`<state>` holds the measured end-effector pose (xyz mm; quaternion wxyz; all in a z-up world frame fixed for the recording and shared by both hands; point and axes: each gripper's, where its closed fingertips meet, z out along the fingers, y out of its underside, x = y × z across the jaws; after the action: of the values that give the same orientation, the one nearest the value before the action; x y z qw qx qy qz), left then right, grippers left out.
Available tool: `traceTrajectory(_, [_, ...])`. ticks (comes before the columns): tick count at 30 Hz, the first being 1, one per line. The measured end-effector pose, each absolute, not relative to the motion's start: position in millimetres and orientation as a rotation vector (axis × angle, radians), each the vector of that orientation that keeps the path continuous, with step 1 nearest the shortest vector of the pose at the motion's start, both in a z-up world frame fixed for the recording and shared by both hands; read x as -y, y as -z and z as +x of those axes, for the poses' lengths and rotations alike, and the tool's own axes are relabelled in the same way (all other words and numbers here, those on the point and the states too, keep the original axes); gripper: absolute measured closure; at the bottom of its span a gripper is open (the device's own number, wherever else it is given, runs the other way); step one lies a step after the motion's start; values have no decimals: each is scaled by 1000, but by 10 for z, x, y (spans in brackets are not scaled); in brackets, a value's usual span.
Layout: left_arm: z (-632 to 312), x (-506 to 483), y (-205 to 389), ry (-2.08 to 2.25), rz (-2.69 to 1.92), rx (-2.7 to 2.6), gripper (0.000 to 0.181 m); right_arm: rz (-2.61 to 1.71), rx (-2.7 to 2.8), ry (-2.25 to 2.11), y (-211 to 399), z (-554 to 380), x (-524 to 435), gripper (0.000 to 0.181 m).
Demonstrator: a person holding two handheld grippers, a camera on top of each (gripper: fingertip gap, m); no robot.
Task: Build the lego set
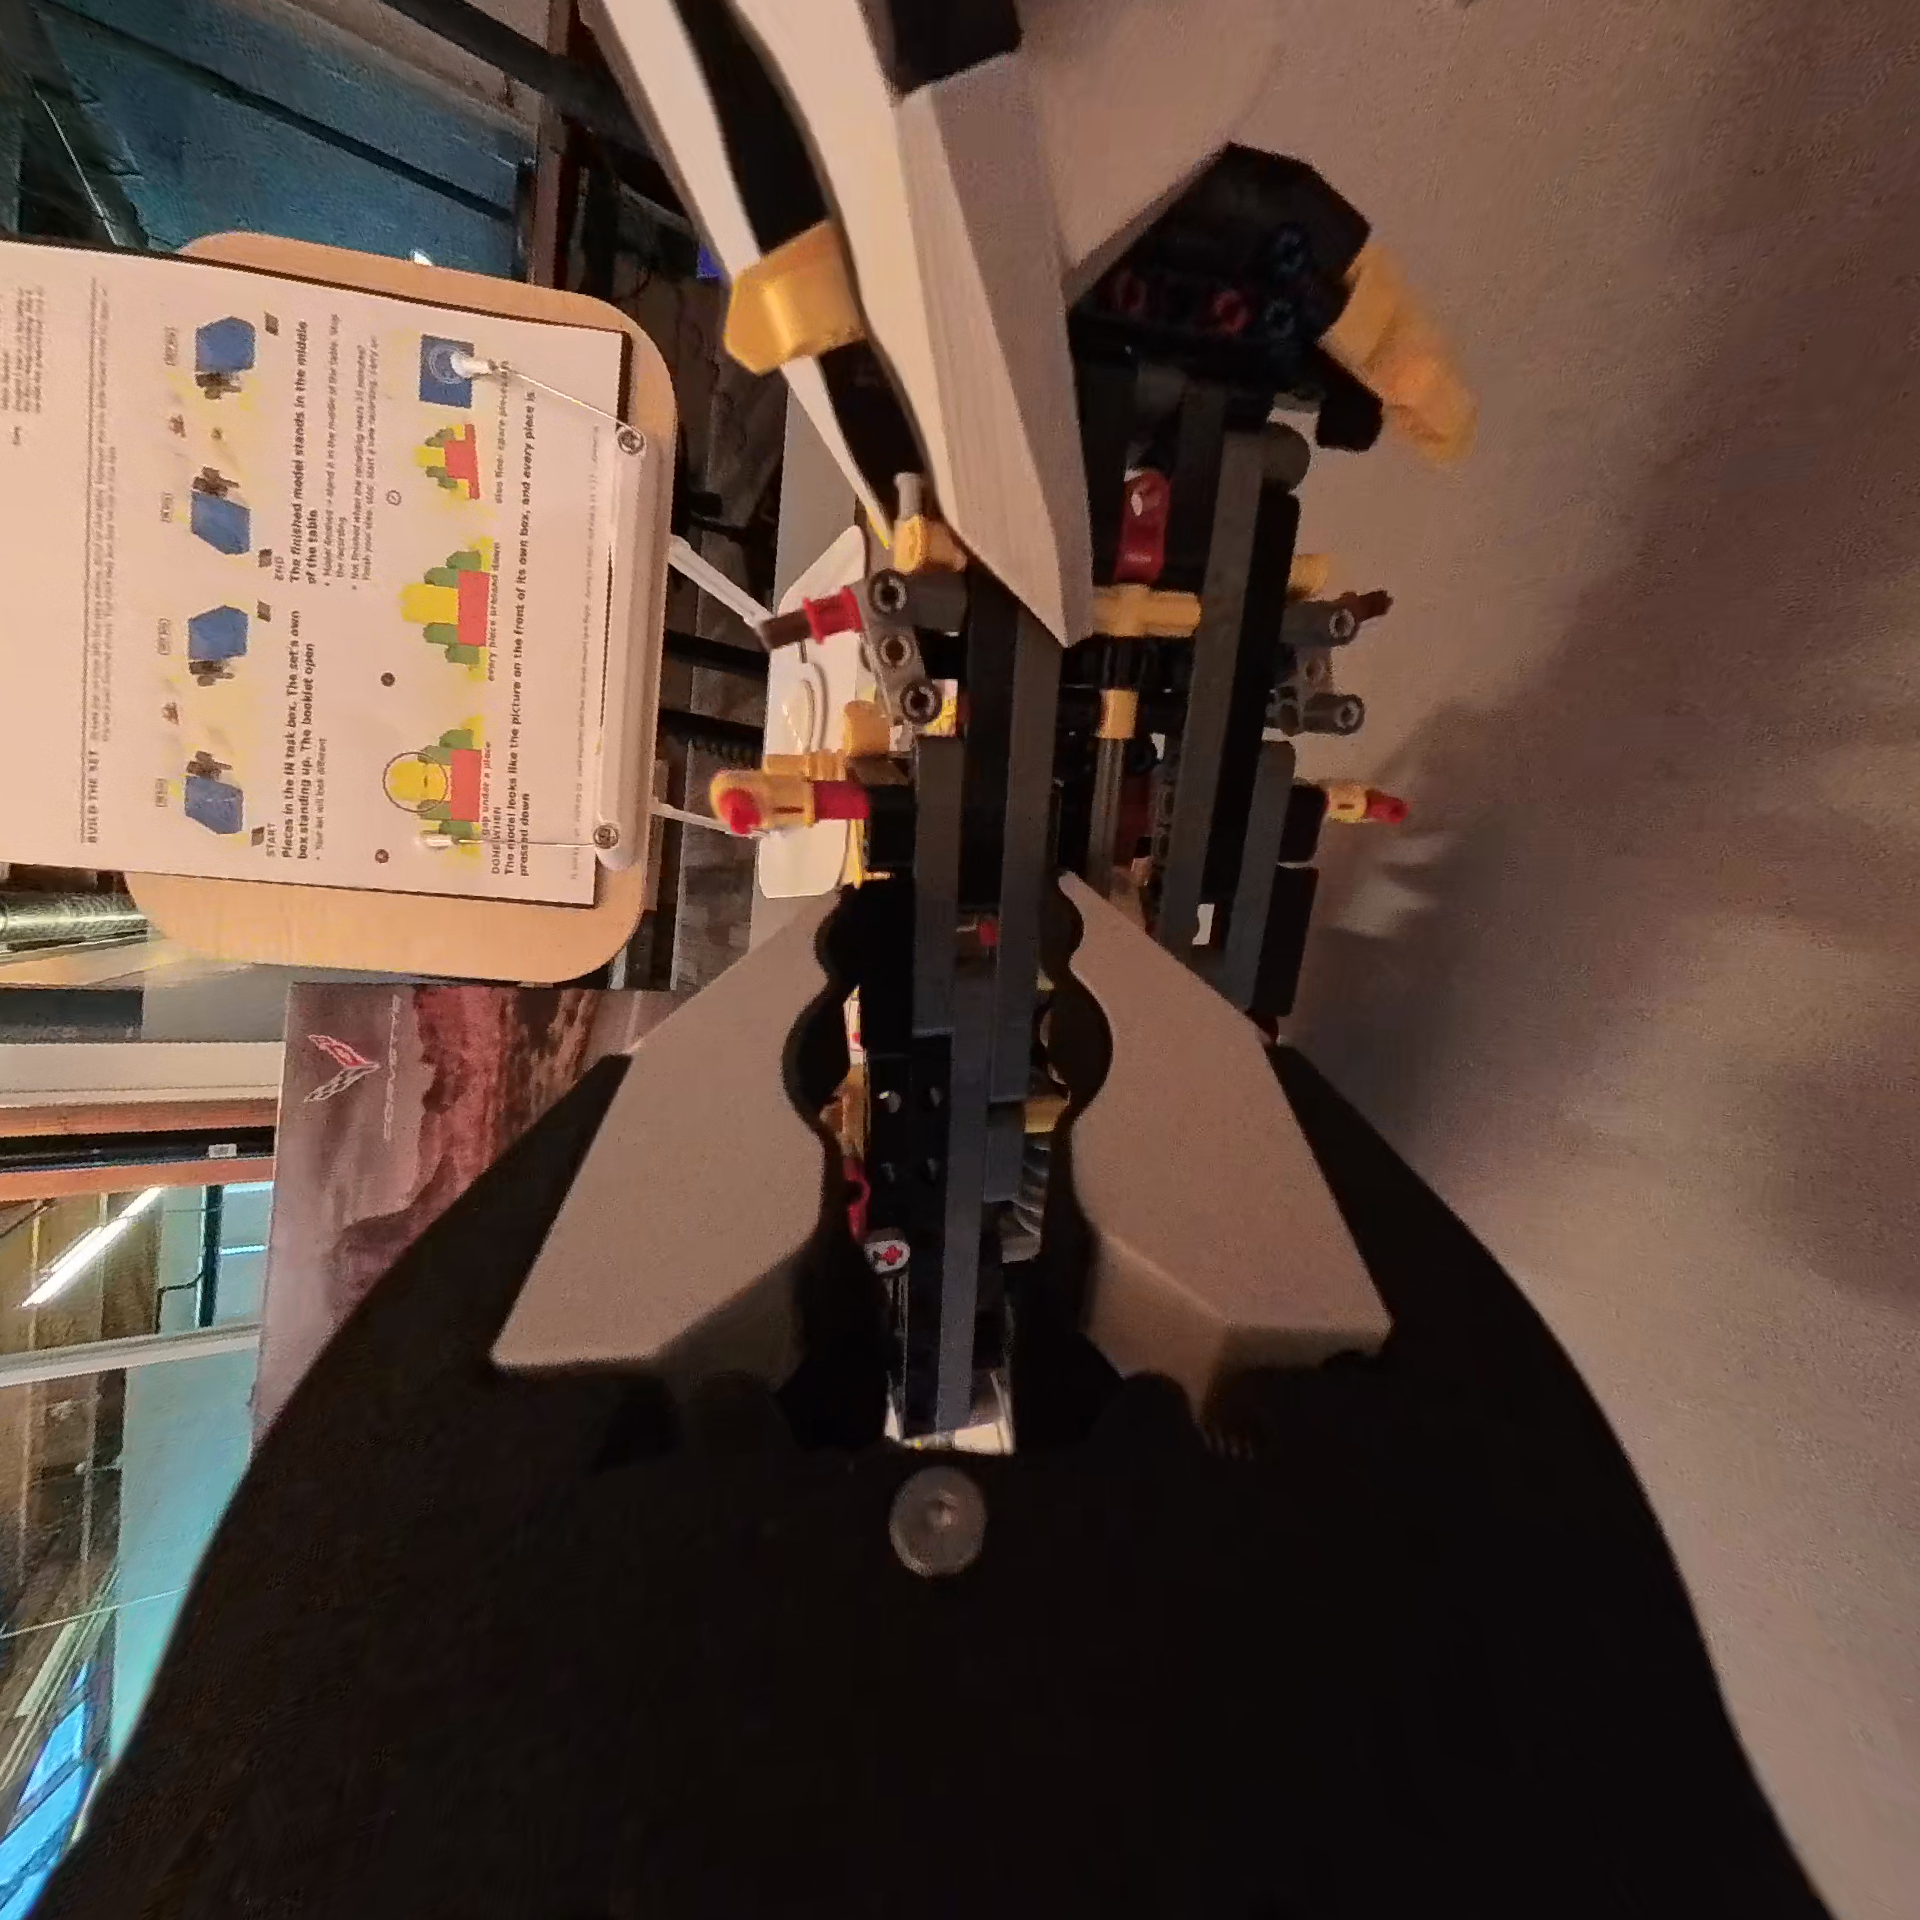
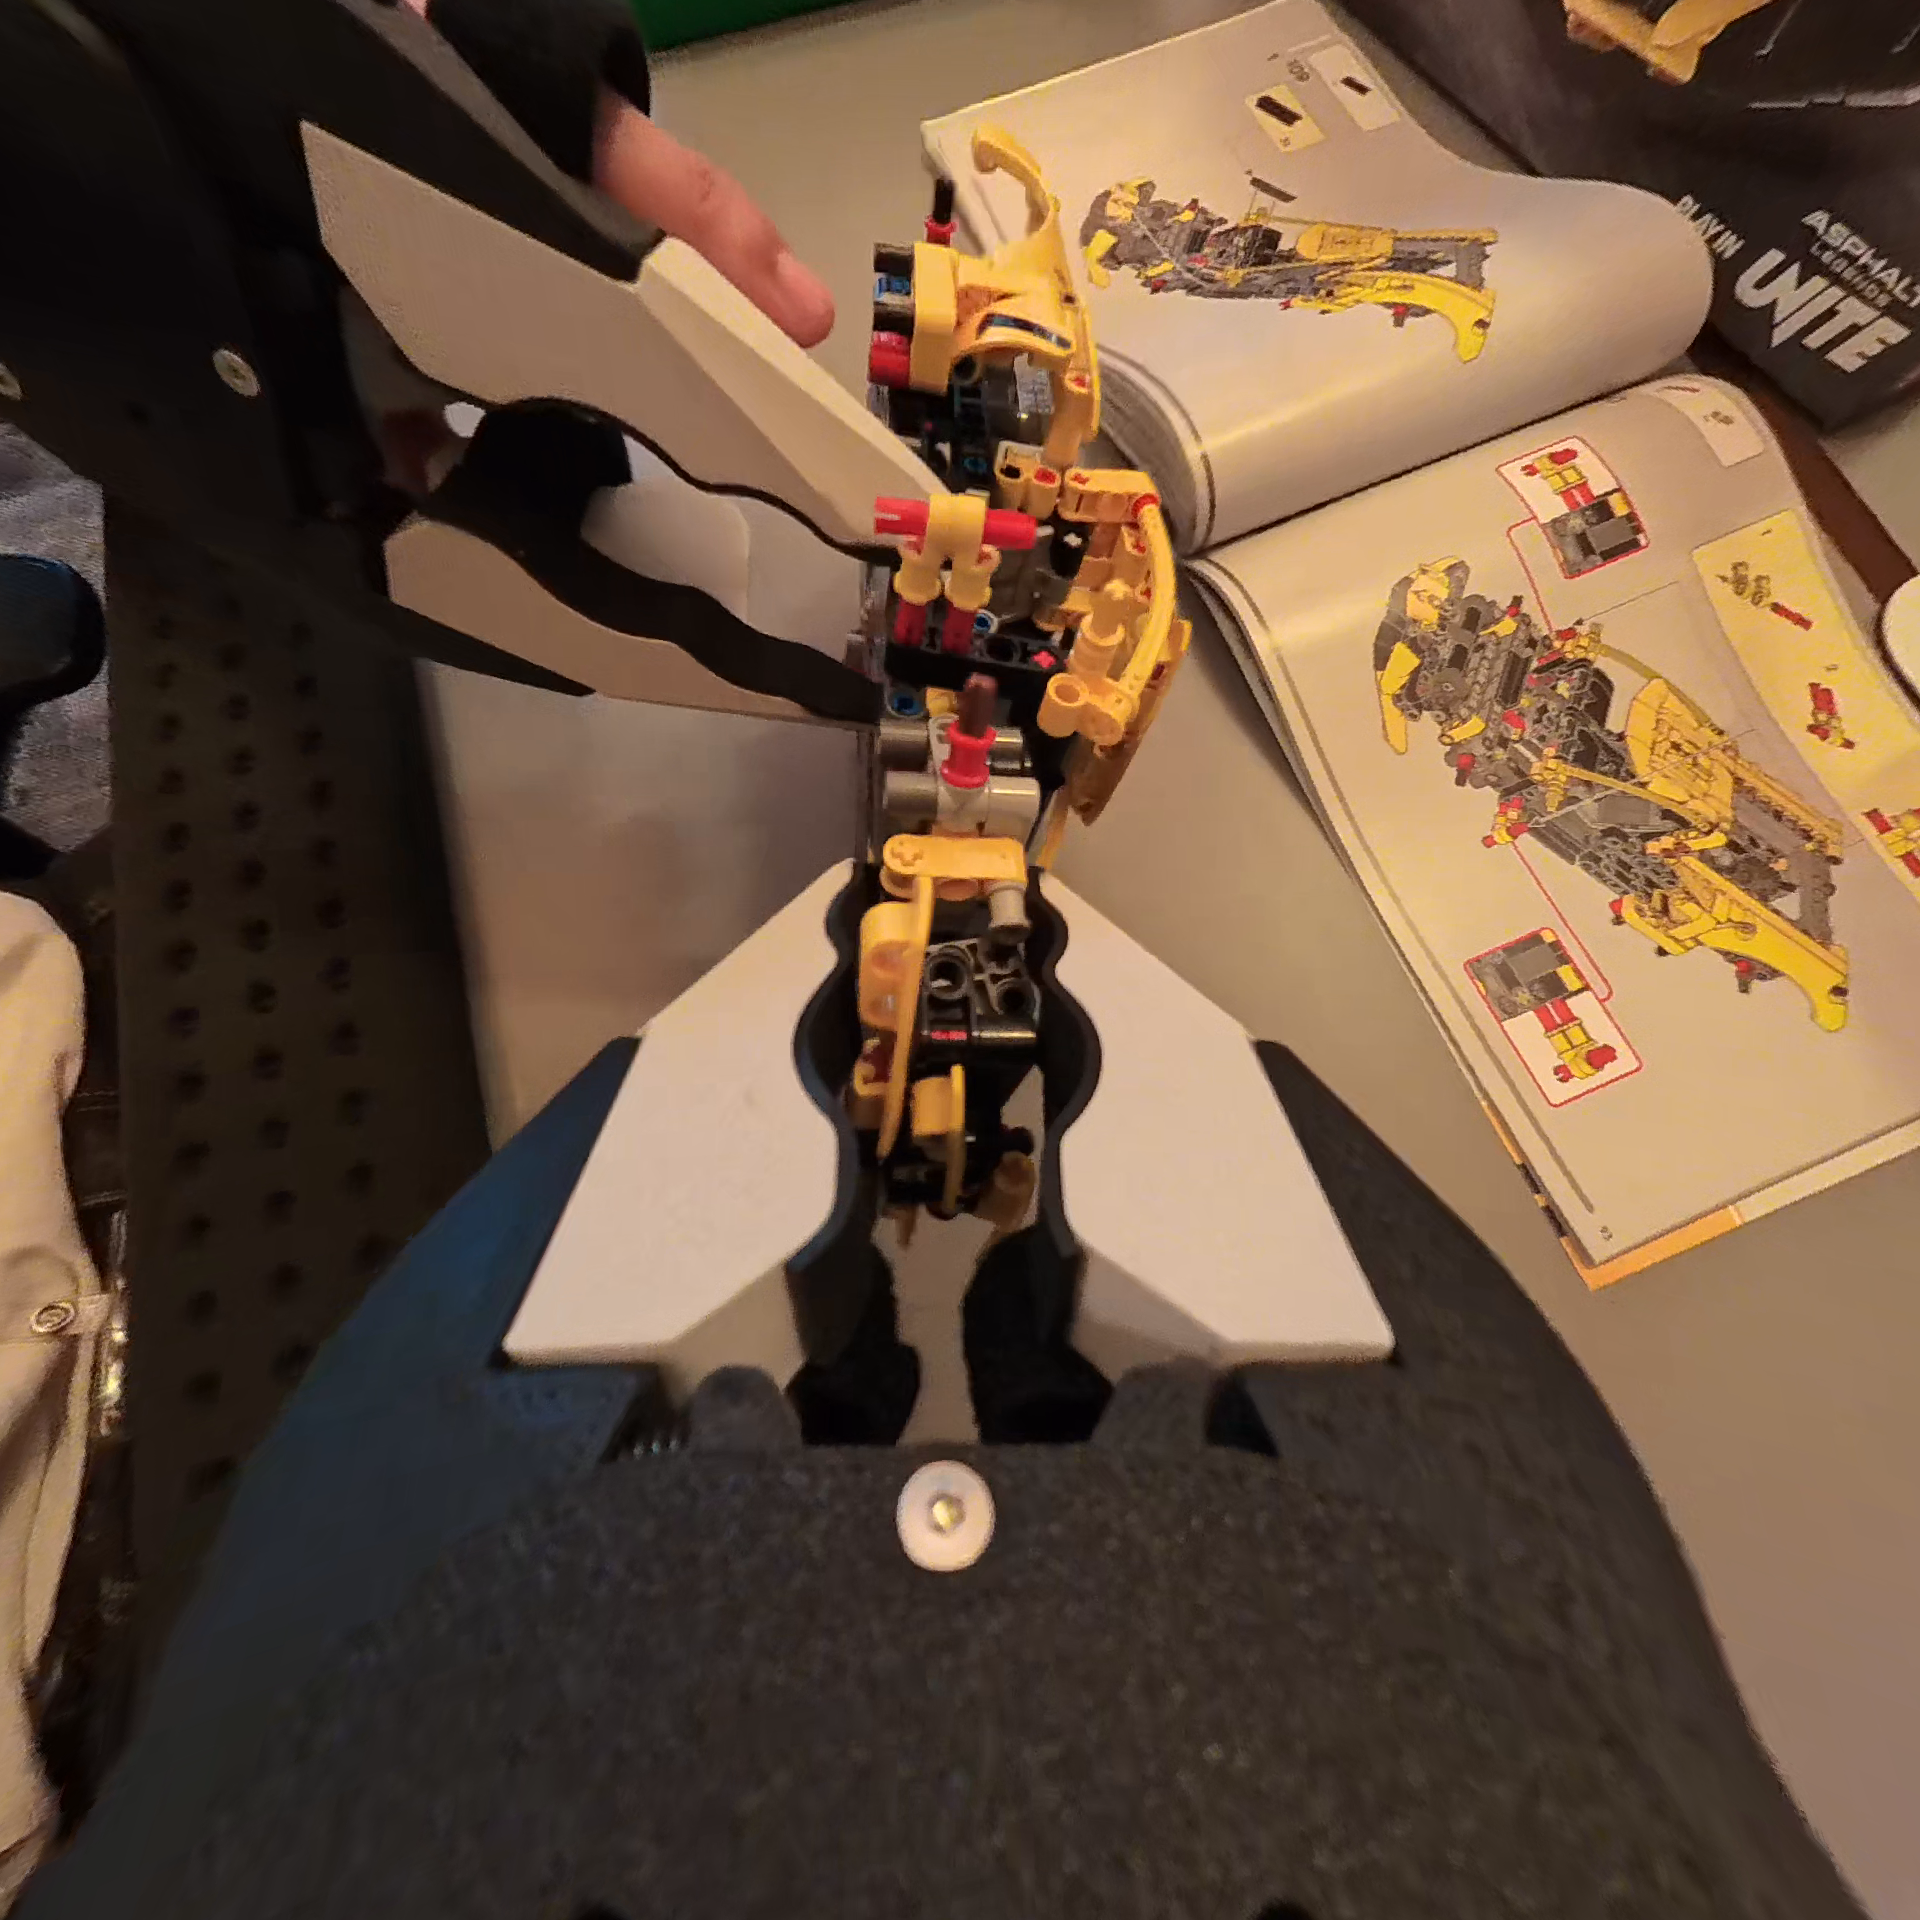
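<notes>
Two grippers, left and right, jaws clamped on one lego model; one open booklet.

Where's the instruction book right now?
In the right wrist view, the open book lies on the table, right of the lego car held by both tongs.

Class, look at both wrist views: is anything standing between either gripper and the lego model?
Nothing visible. The right gripper is shut directly on one end of the model, and the left gripper is clamped on its dark frame, with no other thing between.
</notes>
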<state>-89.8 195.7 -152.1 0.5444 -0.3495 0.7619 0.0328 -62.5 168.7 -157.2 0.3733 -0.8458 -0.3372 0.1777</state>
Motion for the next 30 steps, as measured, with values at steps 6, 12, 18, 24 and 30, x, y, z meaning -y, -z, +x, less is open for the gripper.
traceTrajectory(6, [-881,-2005,1514,-53,-853,-1810,148,-2095,874,-17,1371,-399,-1690,93])
traceTrajectory(12, [-857,-1934,1544,-18,-859,-1848,148,-1730,1180,600,1018,-746,-1702,111])
traceTrajectory(18, [-840,-1892,1570,-34,-839,-1851,148,-1624,1301,714,1210,-850,-1835,113])
traceTrajectory(24, [-875,-1831,1625,0,-797,-1866,148,-1607,1400,667,1362,-754,-1770,102])
traceTrajectory(30, [-866,-1811,1702,-32,-786,-1873,148,-1567,1432,706,1569,-810,-1851,104])
